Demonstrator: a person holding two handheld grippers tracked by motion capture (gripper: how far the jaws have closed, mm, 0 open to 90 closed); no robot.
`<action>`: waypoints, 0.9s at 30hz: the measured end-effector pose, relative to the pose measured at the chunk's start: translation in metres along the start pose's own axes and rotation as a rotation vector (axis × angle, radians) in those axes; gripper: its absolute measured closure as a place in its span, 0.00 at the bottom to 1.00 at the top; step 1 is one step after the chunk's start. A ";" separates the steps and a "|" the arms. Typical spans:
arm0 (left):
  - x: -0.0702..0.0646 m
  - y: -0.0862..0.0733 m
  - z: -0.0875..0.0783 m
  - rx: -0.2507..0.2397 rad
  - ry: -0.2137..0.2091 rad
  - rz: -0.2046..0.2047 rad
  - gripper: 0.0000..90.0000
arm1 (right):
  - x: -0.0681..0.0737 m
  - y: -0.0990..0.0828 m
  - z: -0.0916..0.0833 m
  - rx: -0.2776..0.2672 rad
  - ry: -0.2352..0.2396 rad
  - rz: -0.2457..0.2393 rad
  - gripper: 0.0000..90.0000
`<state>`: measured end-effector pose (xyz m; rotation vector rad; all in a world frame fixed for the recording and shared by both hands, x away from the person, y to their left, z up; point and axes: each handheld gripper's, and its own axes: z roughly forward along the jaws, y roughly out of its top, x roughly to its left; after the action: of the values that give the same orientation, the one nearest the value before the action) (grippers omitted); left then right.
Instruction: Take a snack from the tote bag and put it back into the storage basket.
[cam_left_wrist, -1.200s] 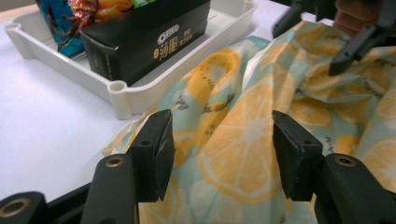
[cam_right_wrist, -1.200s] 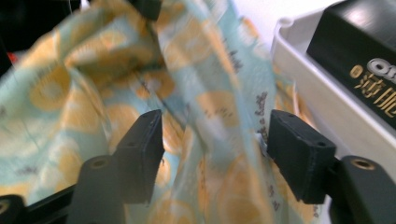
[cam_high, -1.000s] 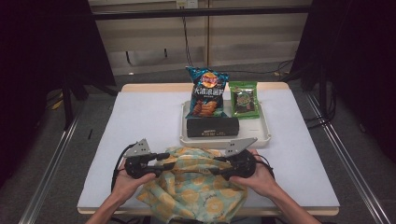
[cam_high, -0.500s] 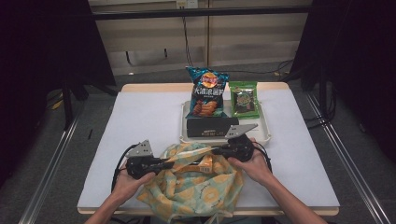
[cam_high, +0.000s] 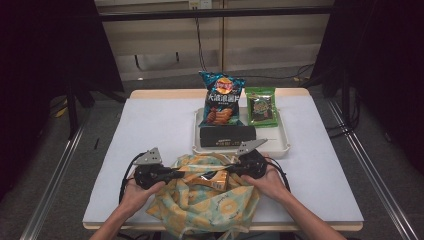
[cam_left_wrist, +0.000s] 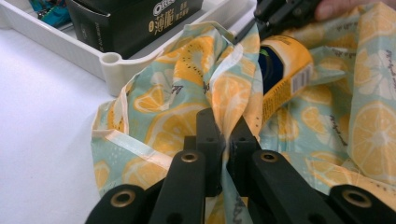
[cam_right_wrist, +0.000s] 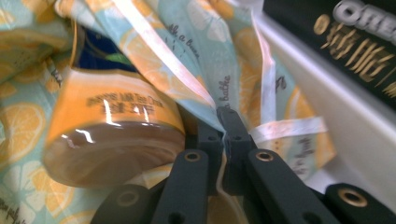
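Left gripper (cam_left_wrist: 226, 140) clamped on lemon-print teal fabric bag (cam_left_wrist: 187, 93), right gripper (cam_right_wrist: 224, 133) pinching the bag's opposite edge, orange cylindrical tube (cam_right_wrist: 112, 126) inside, white plastic tray (cam_high: 285, 142) just beyond the bag.

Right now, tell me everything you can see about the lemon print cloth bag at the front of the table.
The cloth bag is soft pale blue-green fabric printed with yellow and orange citrus slices and small script, with light tape handles. It lies crumpled on the white table, just in front of the white tray, its near edge hanging over the table's front. The left tool and right tool are each shut on a fold of its rim, holding the mouth open. An orange snack canister lies on its side inside.
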<state>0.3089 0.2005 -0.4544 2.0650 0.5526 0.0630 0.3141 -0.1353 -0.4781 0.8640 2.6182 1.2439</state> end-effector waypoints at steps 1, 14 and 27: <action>0.000 0.000 0.000 0.000 0.001 -0.001 0.95 | 0.001 -0.002 0.002 0.017 0.005 -0.002 0.98; 0.000 -0.002 0.004 0.003 -0.002 -0.014 0.78 | -0.002 -0.004 -0.017 0.020 -0.016 0.012 0.72; -0.002 0.001 0.002 -0.014 -0.007 -0.020 0.92 | 0.026 0.020 -0.075 -0.143 0.033 -0.003 0.61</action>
<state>0.3078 0.1979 -0.4540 2.0456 0.5671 0.0481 0.2760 -0.1622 -0.4108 0.8214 2.5162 1.4358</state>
